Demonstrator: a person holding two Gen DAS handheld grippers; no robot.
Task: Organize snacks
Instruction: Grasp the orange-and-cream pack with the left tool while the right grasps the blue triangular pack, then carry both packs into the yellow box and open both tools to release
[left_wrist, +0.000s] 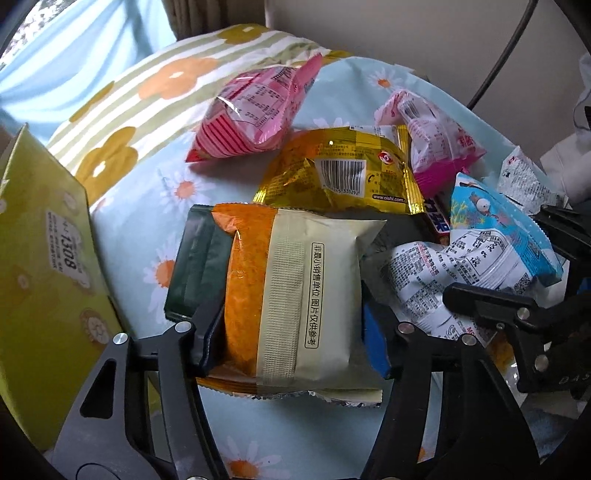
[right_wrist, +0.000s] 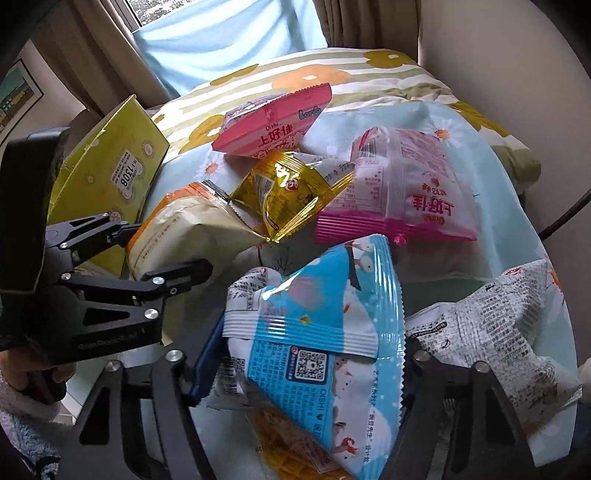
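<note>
The orange-and-cream packet (left_wrist: 295, 295) is clamped across its middle by the left gripper (left_wrist: 295, 354), fingers pressed against both of its sides, probably so the puffy bag is lifted without slipping. It is held just above the daisy-print bed sheet (left_wrist: 147, 206), beside the green cardboard box (left_wrist: 44, 266), which looks like the intended container; its inside cannot be seen from either view, so its contents cannot be told.

Over on the other side, the blue-and-white packet (right_wrist: 314, 332) is pinched between the fingers of the right gripper (right_wrist: 306, 373), with a white printed packet (right_wrist: 498, 332) lying just beside it.

The rest of the snacks are left loose in a heap on the bed: a gold foil packet (left_wrist: 340, 173) in the middle, a pink striped packet (left_wrist: 251, 118) behind it, and a pale pink packet (left_wrist: 432, 144) to its right, touching it. Sorting is judged to be at an early stage, since most packets lie unsorted.
</note>
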